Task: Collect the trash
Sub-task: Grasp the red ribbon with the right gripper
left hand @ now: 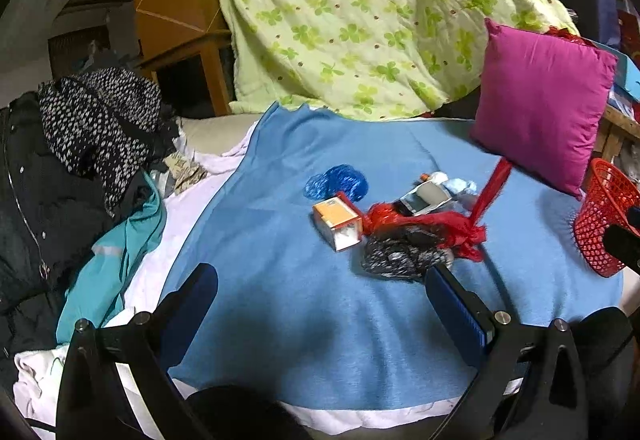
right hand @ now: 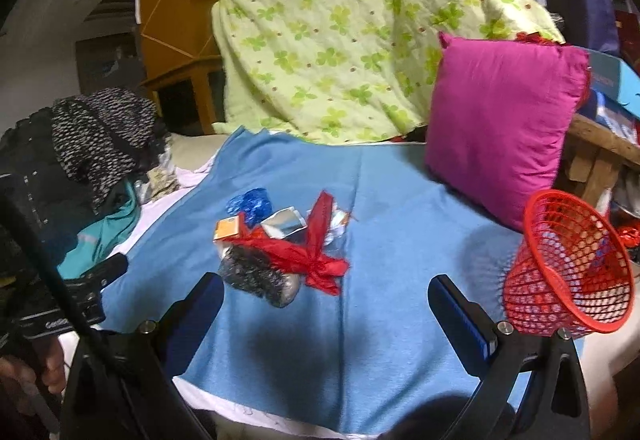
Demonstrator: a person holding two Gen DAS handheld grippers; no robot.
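Note:
A pile of trash lies on the blue blanket [left hand: 280, 300]: an orange and white carton [left hand: 338, 224], a crumpled blue bag [left hand: 338, 181], a silver carton [left hand: 426, 197], a red plastic bag [left hand: 460, 228] and a black speckled wrapper [left hand: 400, 254]. The same pile shows in the right wrist view, with the red bag [right hand: 316, 256] and the speckled wrapper [right hand: 260, 274]. My left gripper [left hand: 320, 288] is open and empty, just short of the pile. My right gripper [right hand: 326, 294] is open and empty, right of the wrapper. A red mesh basket [right hand: 568, 264] lies tilted at the right.
A magenta pillow [left hand: 540, 103] leans at the back right. A green clover quilt [left hand: 360, 19] is heaped behind. Dark clothes [left hand: 80, 143] are piled at the left on white sheets. The left gripper also shows at the left of the right wrist view [right hand: 80, 288].

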